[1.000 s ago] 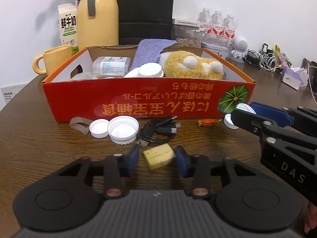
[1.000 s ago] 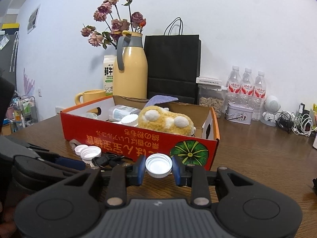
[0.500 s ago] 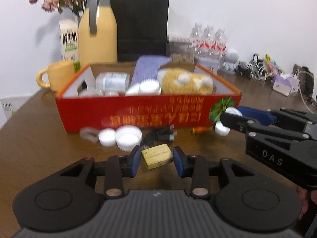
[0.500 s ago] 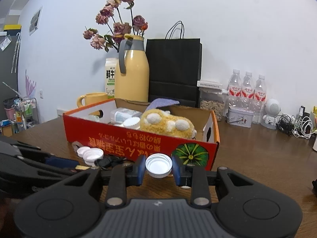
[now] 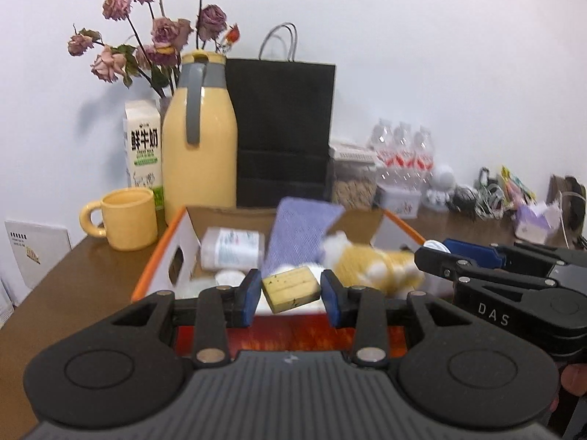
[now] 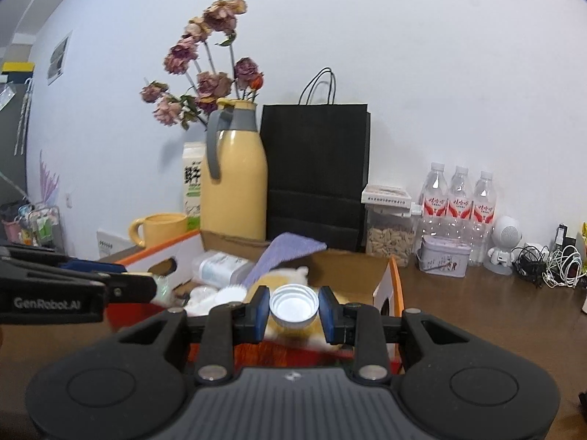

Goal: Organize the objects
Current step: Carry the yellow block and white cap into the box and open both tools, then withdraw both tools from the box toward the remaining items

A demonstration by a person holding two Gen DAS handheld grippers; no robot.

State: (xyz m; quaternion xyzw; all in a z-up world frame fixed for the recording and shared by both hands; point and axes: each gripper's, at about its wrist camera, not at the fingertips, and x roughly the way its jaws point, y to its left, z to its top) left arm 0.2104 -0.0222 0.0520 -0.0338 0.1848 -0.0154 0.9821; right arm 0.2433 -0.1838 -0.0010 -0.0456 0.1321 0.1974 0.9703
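The left gripper (image 5: 291, 295) pinched a yellow block (image 5: 291, 288) and the right gripper (image 6: 293, 310) a white cap (image 6: 293, 305), both just short of the red box (image 5: 156, 275) ahead. Either could have slipped, I thought, since each was nipped only at its edges.

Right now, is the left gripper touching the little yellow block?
Touching. In the left wrist view, the left gripper has its blue pads pressed against both ends of the yellow block, which hangs between them above the red box.

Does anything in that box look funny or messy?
Yes. The purple cloth sticks up slanted over the box's back wall instead of lying flat, and the white bottle lies on its side. The flowers in the yellow jug are dried and drooping.
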